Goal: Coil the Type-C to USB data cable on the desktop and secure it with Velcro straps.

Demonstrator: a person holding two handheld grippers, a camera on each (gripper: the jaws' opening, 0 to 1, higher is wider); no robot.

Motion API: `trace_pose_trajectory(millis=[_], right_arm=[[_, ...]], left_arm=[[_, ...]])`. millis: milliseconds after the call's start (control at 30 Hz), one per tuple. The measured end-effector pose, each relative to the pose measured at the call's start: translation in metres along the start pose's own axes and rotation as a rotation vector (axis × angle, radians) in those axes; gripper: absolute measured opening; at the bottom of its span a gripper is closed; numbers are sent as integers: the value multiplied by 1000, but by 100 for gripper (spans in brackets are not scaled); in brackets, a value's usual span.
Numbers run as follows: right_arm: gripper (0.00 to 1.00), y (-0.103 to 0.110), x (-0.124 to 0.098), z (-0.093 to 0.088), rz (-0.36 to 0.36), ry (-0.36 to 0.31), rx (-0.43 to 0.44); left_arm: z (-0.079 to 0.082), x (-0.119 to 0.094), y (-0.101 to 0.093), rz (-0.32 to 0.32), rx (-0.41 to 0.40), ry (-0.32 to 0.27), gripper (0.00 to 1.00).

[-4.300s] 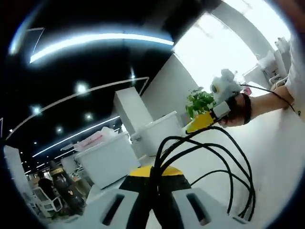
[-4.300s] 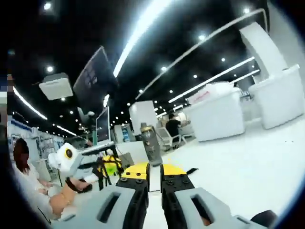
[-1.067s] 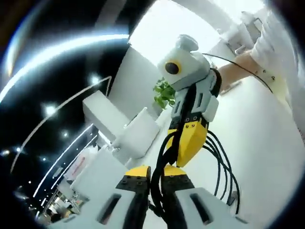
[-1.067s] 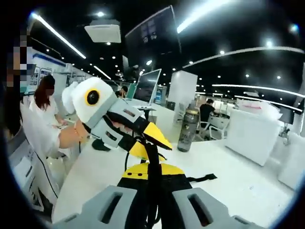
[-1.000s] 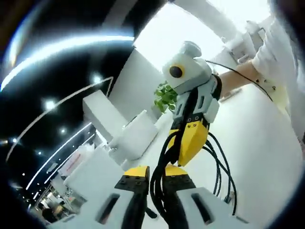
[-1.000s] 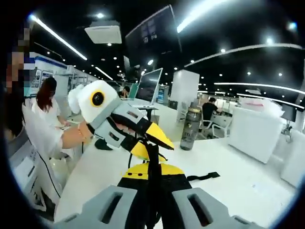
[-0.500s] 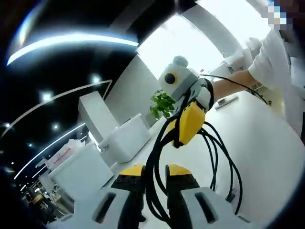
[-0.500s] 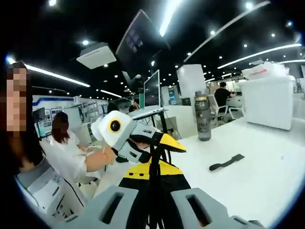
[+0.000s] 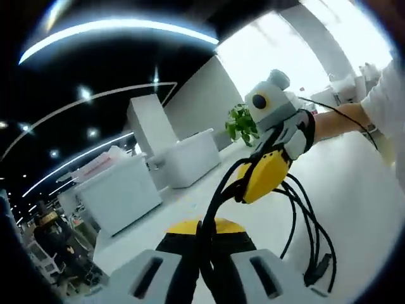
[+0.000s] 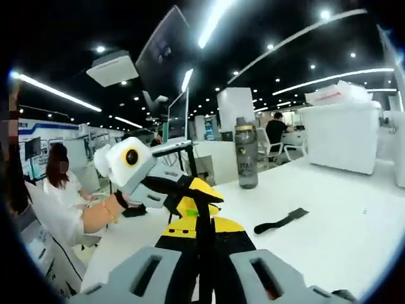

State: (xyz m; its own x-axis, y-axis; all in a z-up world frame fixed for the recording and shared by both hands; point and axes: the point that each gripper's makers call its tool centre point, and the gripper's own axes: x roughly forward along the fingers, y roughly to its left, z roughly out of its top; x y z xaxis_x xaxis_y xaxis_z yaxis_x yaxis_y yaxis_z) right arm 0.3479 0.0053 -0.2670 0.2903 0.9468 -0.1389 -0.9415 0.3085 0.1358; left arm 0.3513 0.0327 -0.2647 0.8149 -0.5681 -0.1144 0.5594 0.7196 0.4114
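Left gripper view: left gripper (image 9: 204, 229) at bottom centre, clenched on the black cable (image 9: 297, 215), whose loops hang at right above the white desktop (image 9: 354, 196). Right gripper (image 10: 201, 229) grasps the same cable bundle (image 10: 204, 218). Velcro strap (image 10: 281, 221) lies on the desktop, right of centre.

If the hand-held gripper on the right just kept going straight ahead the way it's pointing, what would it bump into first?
Most likely the left hand-held gripper, whose yellow tips sit just beyond the right hand-held gripper on the same black cable. Depth is hard to judge here.
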Motion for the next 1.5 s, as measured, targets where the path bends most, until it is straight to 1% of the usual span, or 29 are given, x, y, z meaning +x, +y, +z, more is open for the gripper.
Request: trace_pose_trajectory(millis=[67, 133, 167, 200, 233, 267, 333, 367, 400, 433, 467, 500, 533, 567, 600, 633, 667, 700, 767, 833, 933, 1000, 1067, 1200, 1267, 1300, 1367, 1467, 1500], right_arm=[[16, -21, 9, -1, -114, -21, -47], [22, -36, 13, 3, -226, -55, -143], [22, -38, 13, 7, -276, -83, -222], [21, -37, 12, 10, -302, -113, -264], [21, -38, 8, 12, -333, -124, -305], [21, -40, 6, 13, -351, -137, -301], [20, -44, 0, 12, -372, -170, -187], [18, -44, -1, 10, -358, -176, -130], [16, -41, -1, 6, -323, -152, -147], [16, -38, 0, 2, -299, -131, -195], [16, -37, -1, -1, -306, -113, -265], [16, -33, 1, -2, -284, -111, -312], [17, -25, 5, -7, -246, -96, -347], [17, -23, 9, -15, -231, -60, -358], [17, -21, 15, -25, -223, -13, -410], [17, -22, 20, -32, -220, 16, -451], [18, -25, 25, -38, -233, 49, -509], [19, -28, 27, -42, -241, 67, -541], [19, -39, 35, -52, -266, 124, -632], [19, -48, 41, -60, -278, 160, -667], [19, -57, 48, -66, -285, 194, -697], [19, -58, 57, -69, -273, 211, -743], [19, -59, 65, -72, -274, 243, -845], [19, -62, 76, -74, -271, 268, -929], [18, -61, 84, -75, -254, 282, -997], [18, -60, 87, -74, -252, 281, -1029], [17, -58, 90, -75, -246, 277, -1056], [13, -59, 94, -77, -239, 279, -1098], [11, -59, 95, -77, -242, 268, -1118]], left_arm=[[-11, 4, 13, 33, -29, 39, 7], [-23, 12, 20, 29, -52, 90, 7], [-29, 16, 23, 25, -53, 111, 7], [-35, 20, 26, 28, -48, 136, 7], [-41, 25, 31, 34, -37, 161, 7], [-44, 30, 34, 33, -43, 169, 7], [-52, 38, 37, 22, -69, 198, 7], [-60, 42, 39, 15, -57, 233, 7], [-66, 47, 40, 14, -45, 257, 7], [-74, 51, 41, 8, -34, 292, 7], [-80, 54, 42, 2, -25, 318, 7], [-88, 60, 44, -5, -11, 349, 7], [-89, 63, 44, -7, -12, 351, 8], [-94, 67, 44, -15, -9, 368, 8], [-96, 70, 44, -23, -1, 382, 8], [-97, 73, 42, -34, 11, 384, 8], [-98, 75, 40, -40, 17, 391, 8], [-100, 76, 38, -52, 33, 402, 8], [-102, 78, 36, -62, 41, 413, 8], [-104, 77, 37, -68, 50, 422, 8], [-109, 77, 42, -69, 49, 428, 8], [-113, 76, 44, -69, 48, 431, 8], [-116, 76, 46, -68, 47, 436, 8], [-123, 76, 44, -89, 55, 444, 8], [-127, 77, 42, -106, 74, 448, 8], [-129, 78, 41, -110, 78, 450, 8], [-131, 79, 40, -118, 83, 451, 8], [-134, 80, 38, -130, 86, 450, 8], [-135, 80, 37, -136, 90, 452, 8]])
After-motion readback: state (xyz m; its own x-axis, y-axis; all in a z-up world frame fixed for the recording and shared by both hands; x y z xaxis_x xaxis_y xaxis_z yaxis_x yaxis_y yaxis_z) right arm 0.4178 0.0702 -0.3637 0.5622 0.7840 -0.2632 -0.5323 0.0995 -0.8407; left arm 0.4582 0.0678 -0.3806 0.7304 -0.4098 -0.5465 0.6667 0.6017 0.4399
